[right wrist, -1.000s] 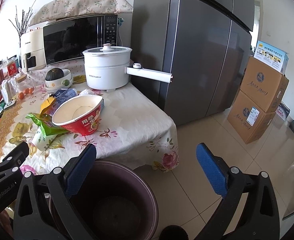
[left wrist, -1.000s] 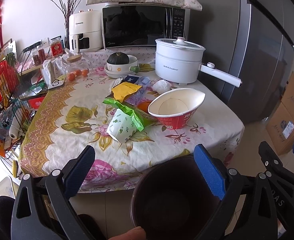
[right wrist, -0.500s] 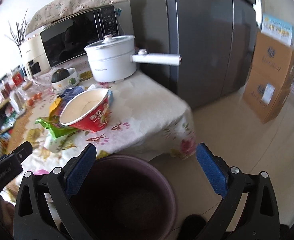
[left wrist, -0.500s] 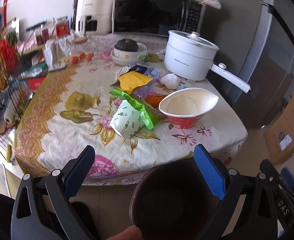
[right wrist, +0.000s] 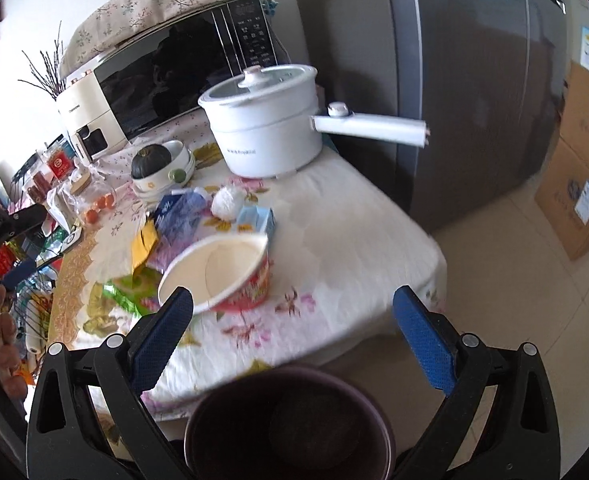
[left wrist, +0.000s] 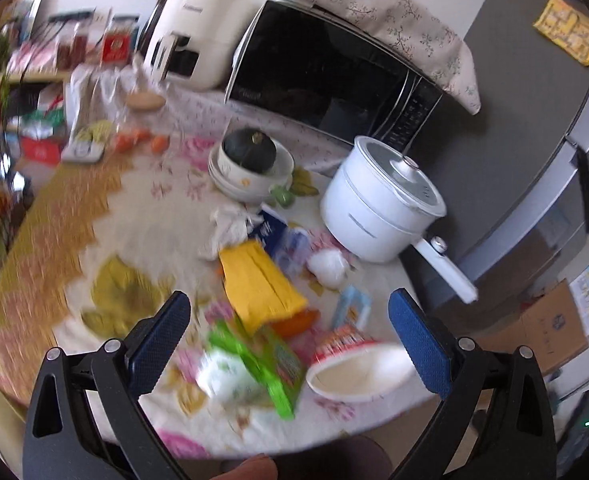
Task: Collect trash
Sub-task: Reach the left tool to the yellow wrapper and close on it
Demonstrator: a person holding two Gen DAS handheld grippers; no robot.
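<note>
Both tools hang over the near edge of a surface [right wrist: 358,216] draped in a floral cloth, and each has its jaws spread wide with nothing between them. The left gripper [left wrist: 290,328] looks down on a blurred heap of trash: a yellow packet [left wrist: 258,284] lies above a green snack wrapper [left wrist: 270,364], with a white floral paper cup [left wrist: 226,376] on its side just left of the wrapper. To the right of them an empty red instant-noodle bowl [left wrist: 358,368] lies tipped, its mouth toward the camera. Farther back are a crumpled white tissue [left wrist: 328,266], a blue packet [left wrist: 270,230] and a small light-blue carton [left wrist: 352,304].

The right gripper [right wrist: 294,320] sees the same noodle bowl [right wrist: 218,276] just past its left fingertip, near the cloth's edge. Directly below this gripper, on the floor against the hanging cloth, stands a dark brown trash bin [right wrist: 290,424], open and apparently empty.

At the back of the surface sit a white electric pot [right wrist: 266,124] with a long handle, a black microwave [right wrist: 182,76] under a floral cover, and a dark green squash [left wrist: 250,150] resting in a stack of bowls. A grey refrigerator [right wrist: 474,80] stands to the right, with cardboard boxes [right wrist: 578,168] on the tiled floor beyond it.
</note>
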